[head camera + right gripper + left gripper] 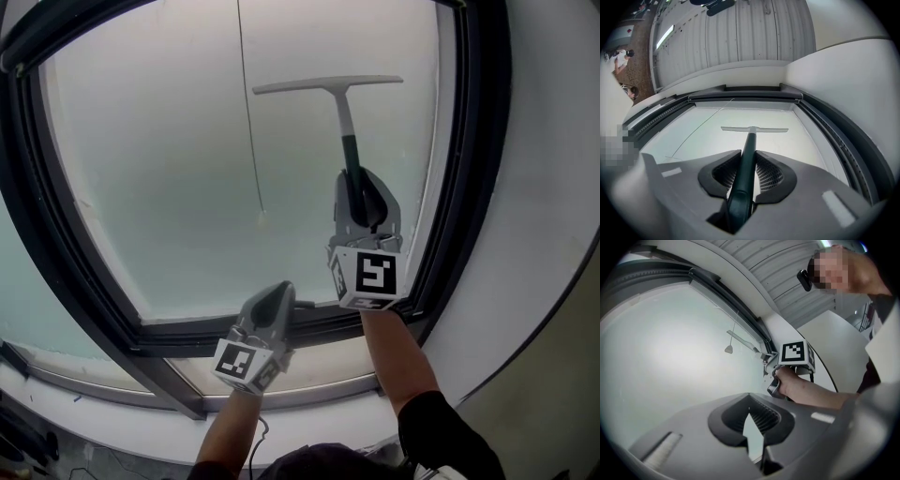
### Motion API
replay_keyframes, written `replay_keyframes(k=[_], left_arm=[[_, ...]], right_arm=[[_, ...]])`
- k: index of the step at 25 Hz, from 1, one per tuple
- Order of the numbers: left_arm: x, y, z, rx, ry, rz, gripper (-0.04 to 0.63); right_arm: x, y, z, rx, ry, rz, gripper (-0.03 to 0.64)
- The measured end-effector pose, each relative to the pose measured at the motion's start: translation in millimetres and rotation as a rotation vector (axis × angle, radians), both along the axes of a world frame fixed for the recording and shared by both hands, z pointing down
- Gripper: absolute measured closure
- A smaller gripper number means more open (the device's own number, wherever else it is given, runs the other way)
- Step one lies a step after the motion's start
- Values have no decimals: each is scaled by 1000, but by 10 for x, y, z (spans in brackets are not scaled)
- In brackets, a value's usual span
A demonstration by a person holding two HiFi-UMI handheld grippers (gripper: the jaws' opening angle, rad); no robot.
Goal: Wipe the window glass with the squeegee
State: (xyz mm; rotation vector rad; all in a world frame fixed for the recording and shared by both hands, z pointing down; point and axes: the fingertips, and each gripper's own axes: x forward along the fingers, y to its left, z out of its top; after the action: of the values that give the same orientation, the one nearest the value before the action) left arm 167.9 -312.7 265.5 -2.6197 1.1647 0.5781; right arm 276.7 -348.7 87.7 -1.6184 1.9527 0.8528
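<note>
Item: squeegee (346,120), pale T-shaped blade on a shaft that turns dark toward the handle.
Location of item: blade in the upper centre of the head view, lying across the window glass (159,178); shaft runs down and right into the gripper below it.
Blade contact: appears to lie against the pane, though the views do not settle this.
Right gripper (362,186): right of centre in the head view, jaws pinching the dark handle of the squeegee from both sides; marker cube at its near end.
Left gripper (278,294): lower centre of the head view, at the bottom edge of the pane, well apart from the squeegee; its jaws look pressed together at the tips with nothing between them, only pale glass showing past them.
Window glass: frosted, pale grey-green, filling most of the head view.
Frame (469,187): dark, around the pane on all sides shown.
Cord (247,112): thin, hanging down the pane left of the squeegee, ending in a small pull.
Wall (553,159): white, at the right edge of the frame.
</note>
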Motion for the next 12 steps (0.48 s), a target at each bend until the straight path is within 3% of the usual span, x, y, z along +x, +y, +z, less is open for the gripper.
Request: replay_keyframes(k=[12], left_arm=[[6, -90, 92, -12, -40, 41, 597]], right_arm=[[-38, 36, 336, -32, -26, 7, 520]])
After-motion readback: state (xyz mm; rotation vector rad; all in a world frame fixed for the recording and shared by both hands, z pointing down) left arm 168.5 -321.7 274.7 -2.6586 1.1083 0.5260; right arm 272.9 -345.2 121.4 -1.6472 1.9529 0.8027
